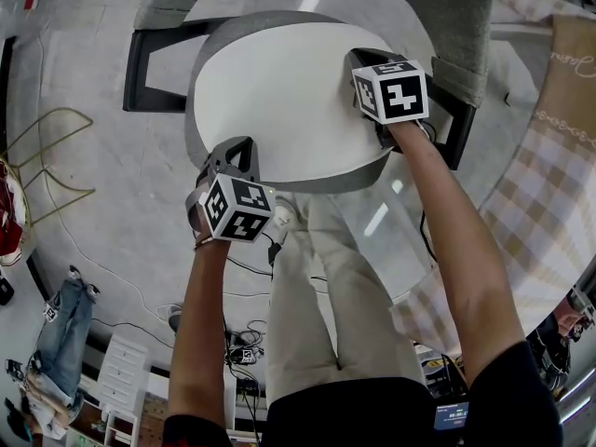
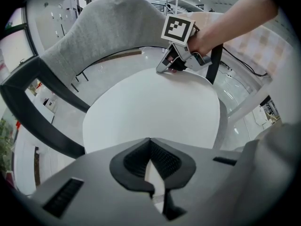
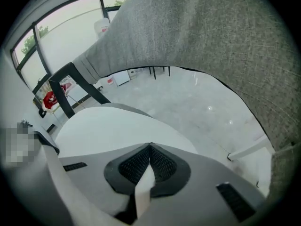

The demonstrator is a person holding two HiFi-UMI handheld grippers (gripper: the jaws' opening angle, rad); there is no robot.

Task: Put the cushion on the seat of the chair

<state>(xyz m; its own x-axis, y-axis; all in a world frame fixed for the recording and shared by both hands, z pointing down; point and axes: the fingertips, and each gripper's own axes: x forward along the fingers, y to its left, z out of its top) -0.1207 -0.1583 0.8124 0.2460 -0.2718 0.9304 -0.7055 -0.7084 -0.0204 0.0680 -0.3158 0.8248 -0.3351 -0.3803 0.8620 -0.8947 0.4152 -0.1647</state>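
Note:
A round white cushion [image 1: 279, 101] with a grey rim hangs between the arms of a chair, whose grey backrest [image 1: 438, 12] curves round its far side and whose black frame [image 1: 140, 63] flanks it. The seat under it is hidden. My left gripper [image 1: 233, 149] is shut on the cushion's near left edge; in the left gripper view [image 2: 150, 142] a white strip of cushion [image 2: 150, 107] sits between the pads. My right gripper [image 1: 368, 63] is shut on the far right edge, also visible in the left gripper view [image 2: 167, 67]. The right gripper view [image 3: 150, 147] shows cushion [image 3: 108, 131] pinched and the backrest [image 3: 197, 41] close above.
The person's legs [image 1: 317, 287] stand just in front of the chair on a glossy grey floor. A checked cloth [image 1: 549, 184] lies at the right. Cables [image 1: 242, 343] trail by the feet, and clothes [image 1: 65, 324] and a gold wire frame [image 1: 47, 156] are at the left.

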